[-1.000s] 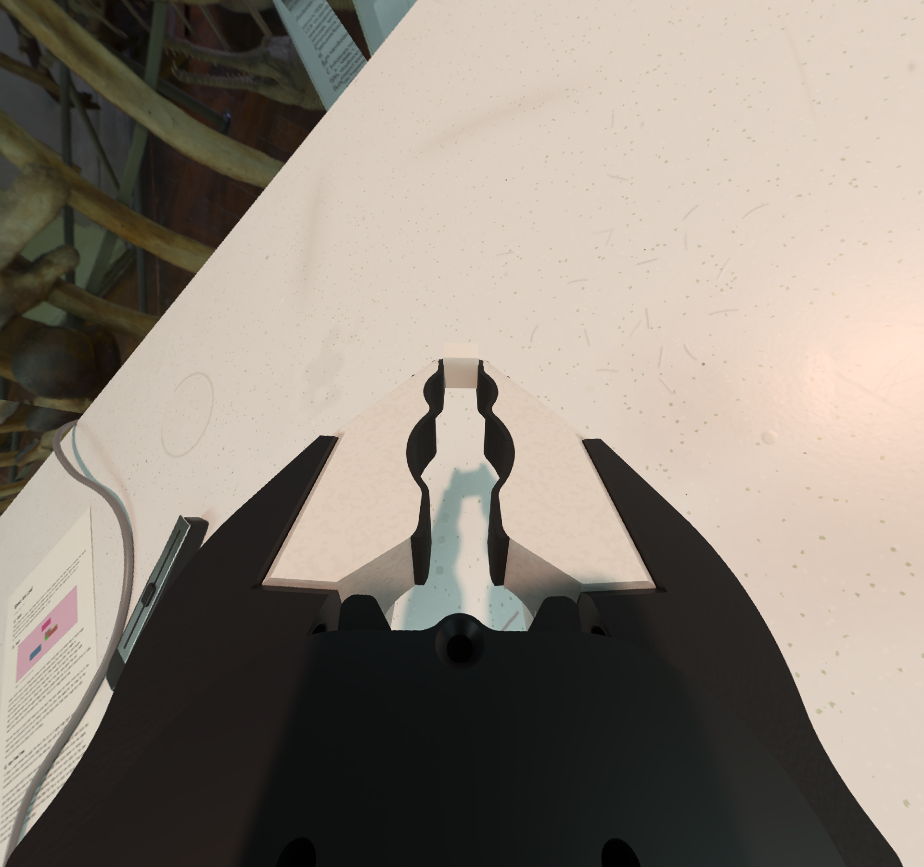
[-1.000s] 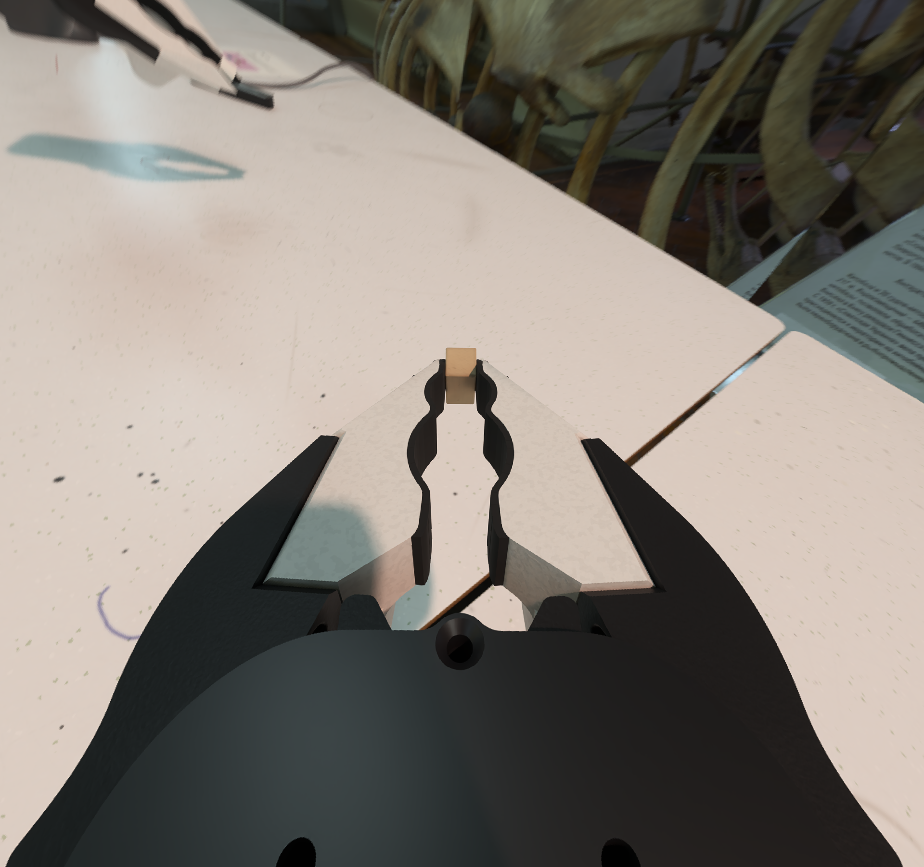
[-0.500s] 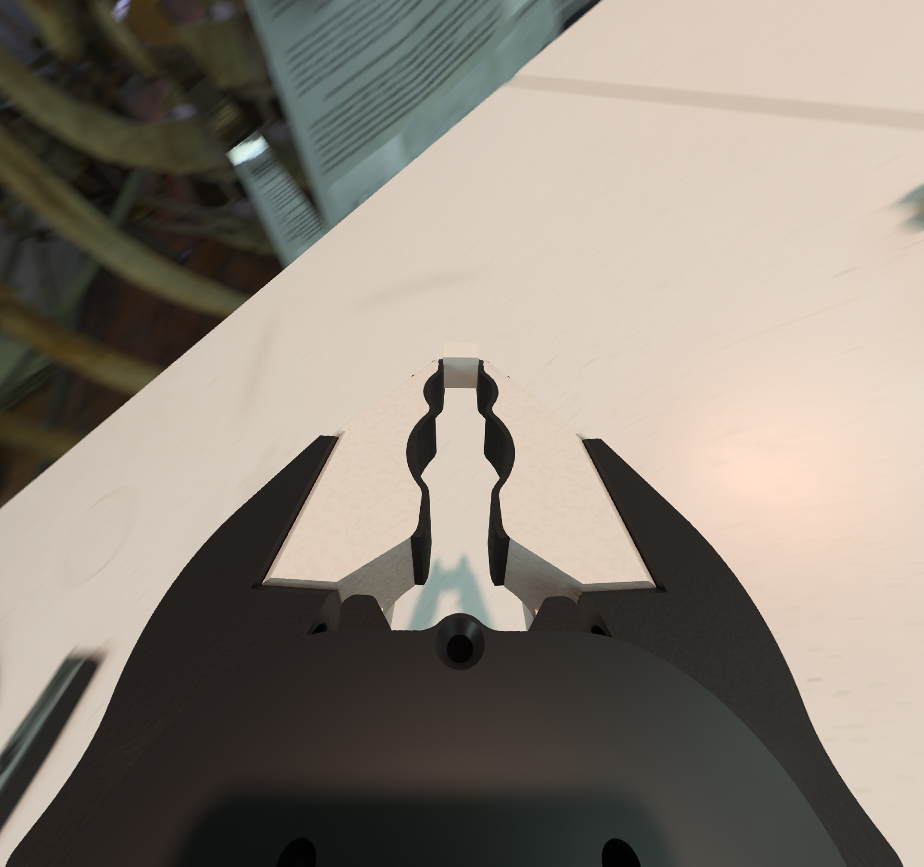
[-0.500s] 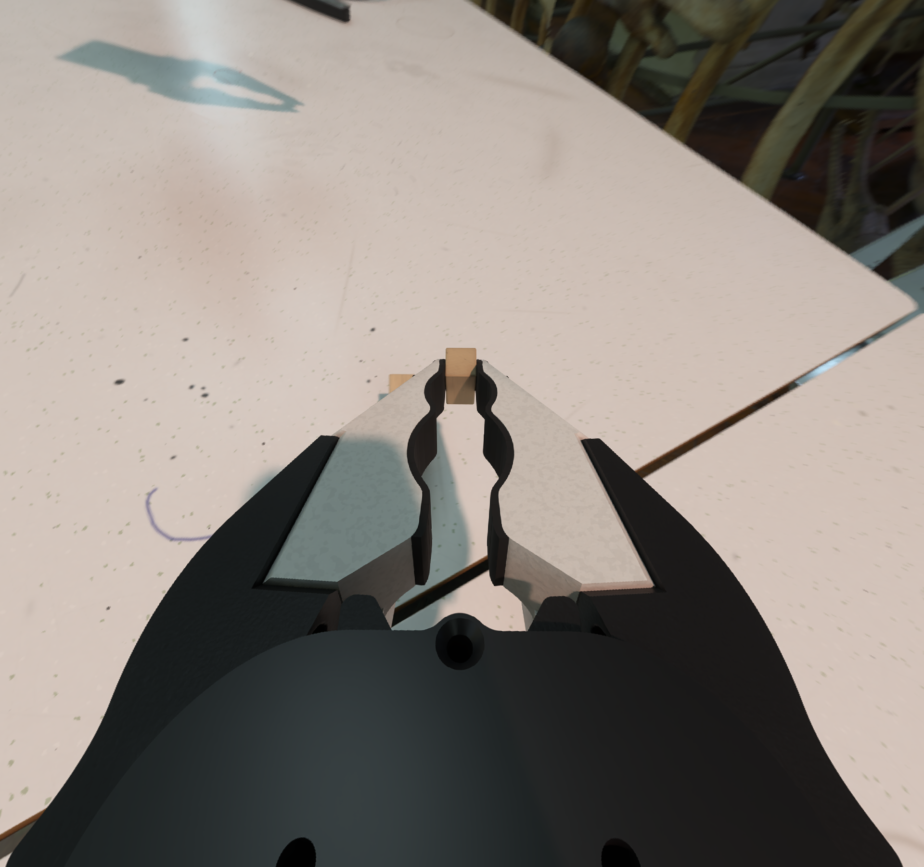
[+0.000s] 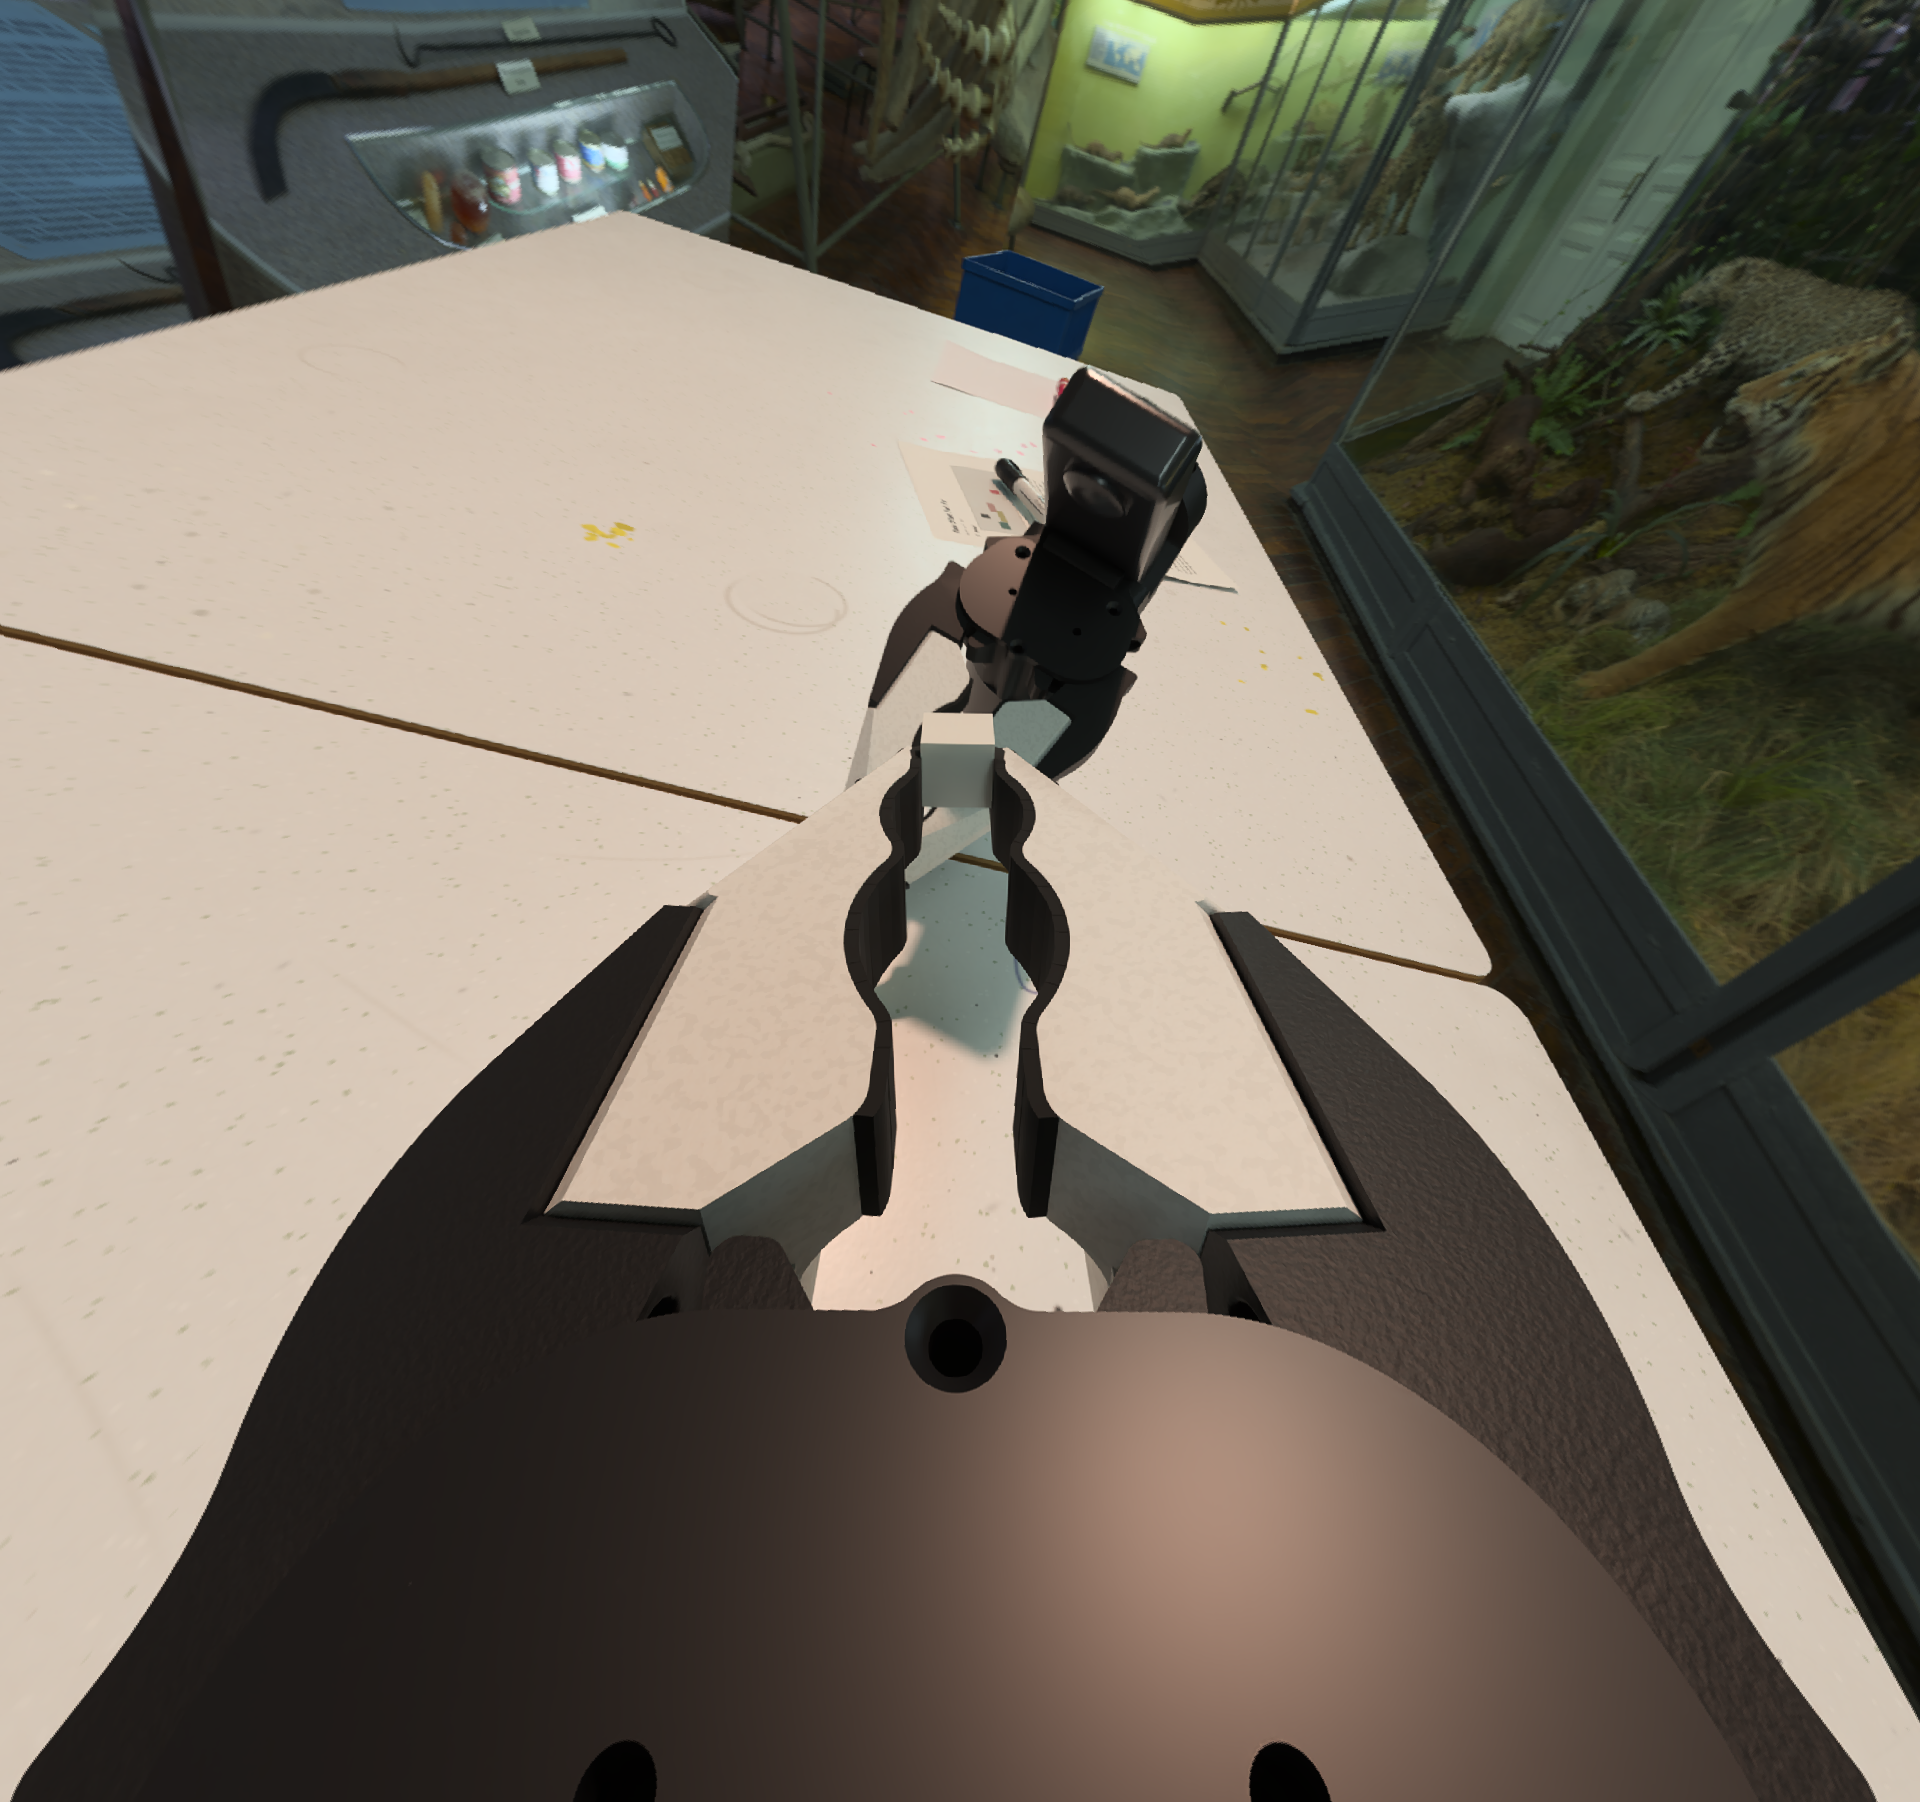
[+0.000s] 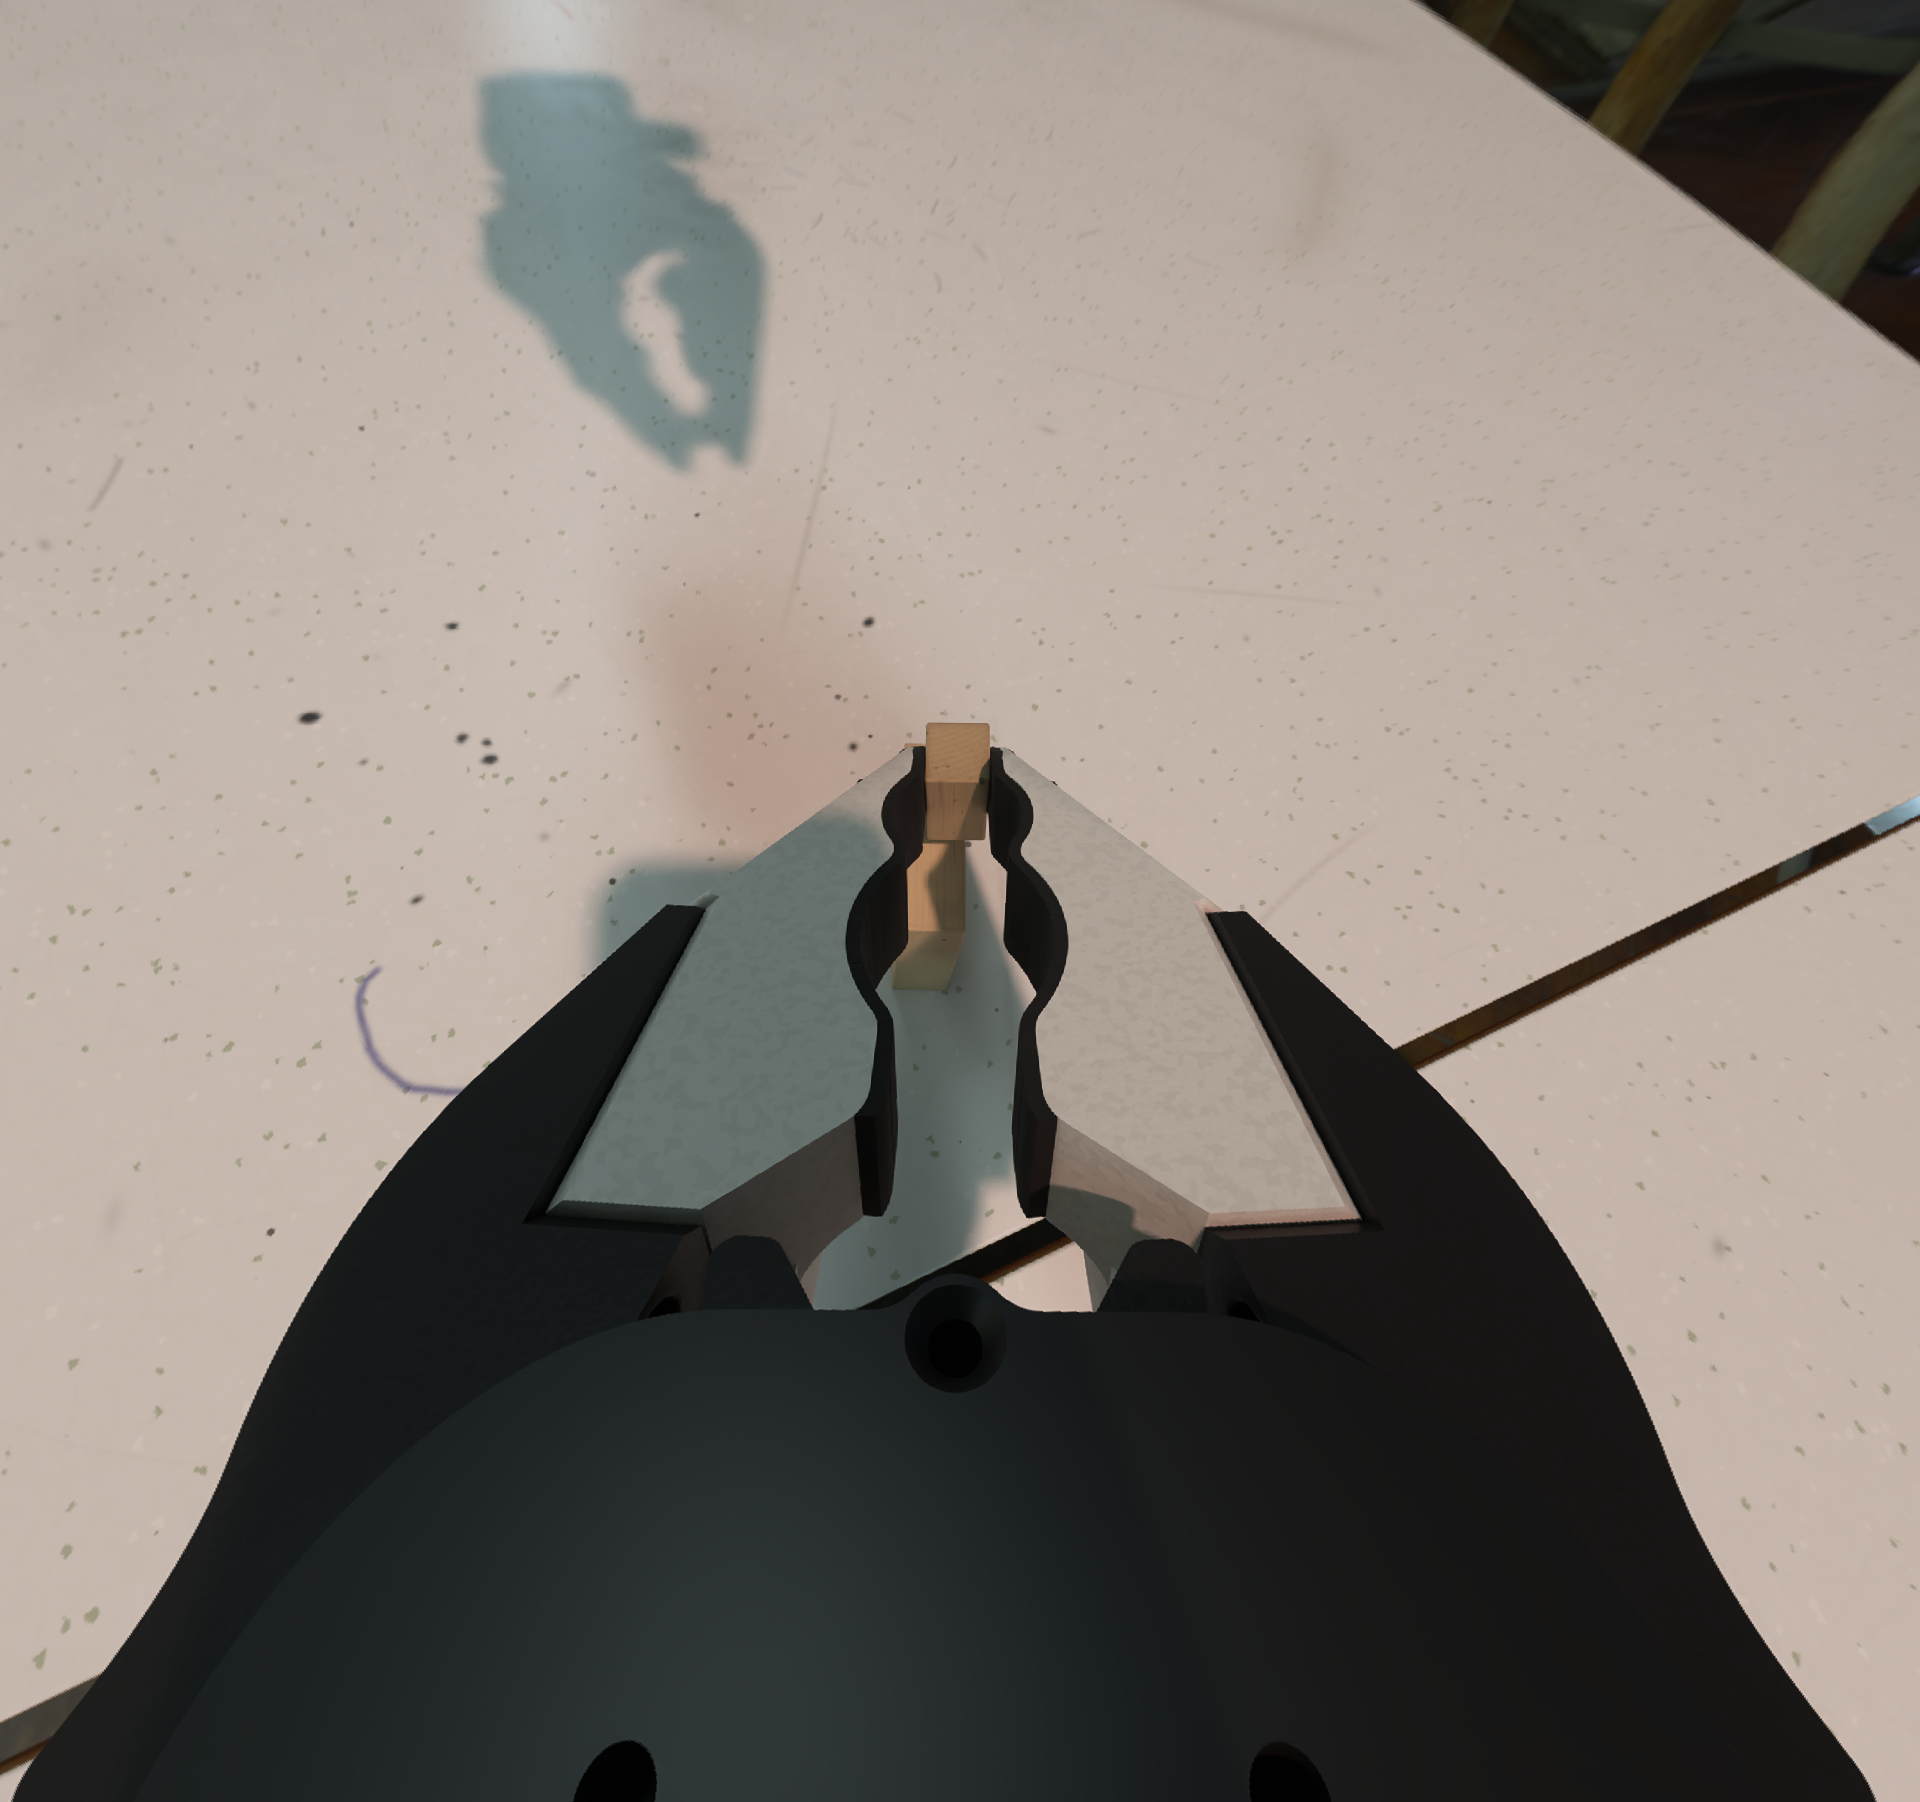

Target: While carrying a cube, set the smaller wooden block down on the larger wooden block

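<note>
My left gripper (image 5: 957, 765) is shut on a small white cube (image 5: 956, 757) and holds it above the table. Beyond it, in the left wrist view, my right gripper's black body (image 5: 1091, 547) points down at the table. In the right wrist view, my right gripper (image 6: 956, 781) is shut on the smaller wooden block (image 6: 955, 778) and holds it above the larger wooden block (image 6: 928, 931), which lies on the table and shows between the fingers. I cannot tell whether the two blocks touch.
The white table (image 5: 364, 526) has a dark seam (image 5: 416, 729) between its two halves. Papers and a marker (image 5: 1023, 495) lie at its far corner, near a blue bin (image 5: 1029, 303). Glass display cases (image 5: 1662, 713) stand right of the table. A gripper's shadow (image 6: 623, 266) falls on the table.
My left gripper has swung round, so its view now takes in the right gripper and the room. My right gripper has tilted down and brought the small block over the larger block.
</note>
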You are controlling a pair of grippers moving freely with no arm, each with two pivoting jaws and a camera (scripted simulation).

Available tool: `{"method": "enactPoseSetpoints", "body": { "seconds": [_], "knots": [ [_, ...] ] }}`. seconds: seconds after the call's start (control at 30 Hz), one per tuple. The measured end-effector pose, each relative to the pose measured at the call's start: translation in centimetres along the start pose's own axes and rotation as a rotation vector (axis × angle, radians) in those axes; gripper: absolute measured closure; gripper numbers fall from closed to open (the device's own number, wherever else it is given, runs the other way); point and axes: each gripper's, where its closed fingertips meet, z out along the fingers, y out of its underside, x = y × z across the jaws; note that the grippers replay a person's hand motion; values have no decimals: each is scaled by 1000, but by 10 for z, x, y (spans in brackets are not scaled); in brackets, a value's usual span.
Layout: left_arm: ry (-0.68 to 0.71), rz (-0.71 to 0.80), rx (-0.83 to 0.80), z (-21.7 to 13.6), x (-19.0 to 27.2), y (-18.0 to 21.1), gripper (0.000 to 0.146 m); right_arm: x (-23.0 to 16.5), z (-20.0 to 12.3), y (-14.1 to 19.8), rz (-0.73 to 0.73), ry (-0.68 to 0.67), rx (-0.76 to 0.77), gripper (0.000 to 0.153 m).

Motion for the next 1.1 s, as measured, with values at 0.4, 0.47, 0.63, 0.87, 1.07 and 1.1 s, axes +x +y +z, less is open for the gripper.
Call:
{"method": "enactPoseSetpoints", "body": {
  "seconds": [0.4,0.47,0.63,0.87,1.07,1.1],
  "knots": [
    [195,23,37,48,5,2,134,-2,2,4,-5,-3,-23,142],
    [230,-4,45,53,3,1,134,-3,2,5,-3,-5,-28,142],
    [291,-14,139,52,-4,-3,135,-2,-2,0,38,-35,19,138],
    [351,-40,225,44,-5,-3,135,5,-10,-8,67,-26,79,130],
    [402,-96,292,41,1,-11,135,1,-22,-24,97,-82,195,103],
    [418,-112,301,41,1,-12,135,0,-24,-26,105,-93,213,99]
  ]
}}
